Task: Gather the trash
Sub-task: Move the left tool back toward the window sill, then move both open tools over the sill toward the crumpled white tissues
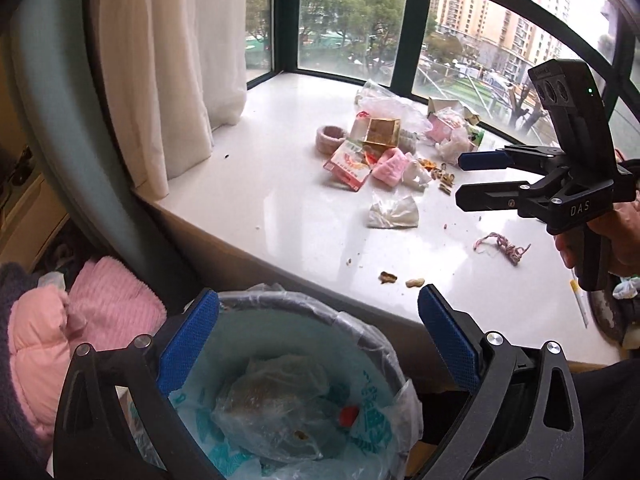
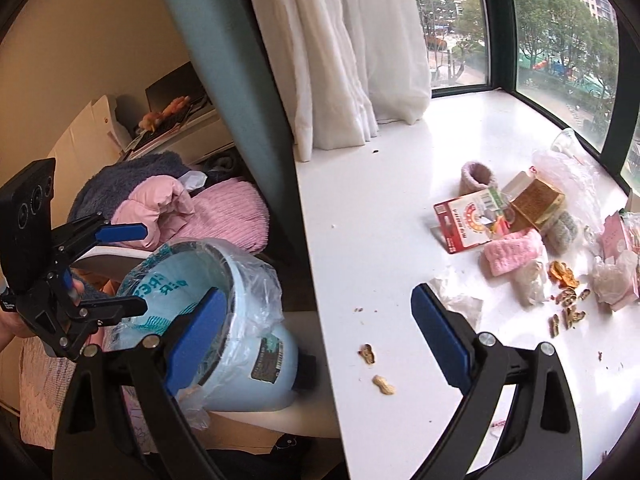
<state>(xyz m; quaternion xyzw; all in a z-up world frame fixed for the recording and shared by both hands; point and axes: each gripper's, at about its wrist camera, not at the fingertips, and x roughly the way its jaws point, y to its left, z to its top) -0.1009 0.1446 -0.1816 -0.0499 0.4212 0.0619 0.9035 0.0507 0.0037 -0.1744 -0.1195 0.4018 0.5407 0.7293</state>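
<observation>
On the white sill (image 2: 380,208), two peanuts (image 2: 383,385), one lined bin (image 2: 256,360), both grippers' jaws spread, empty.

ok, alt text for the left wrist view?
The open left gripper hangs empty over a lined trash bin holding a crumpled plastic bag. Beyond it, a white window ledge carries wrappers, peanut shells and a pink sock. The right gripper, also open and empty, reaches in from the right.
</observation>
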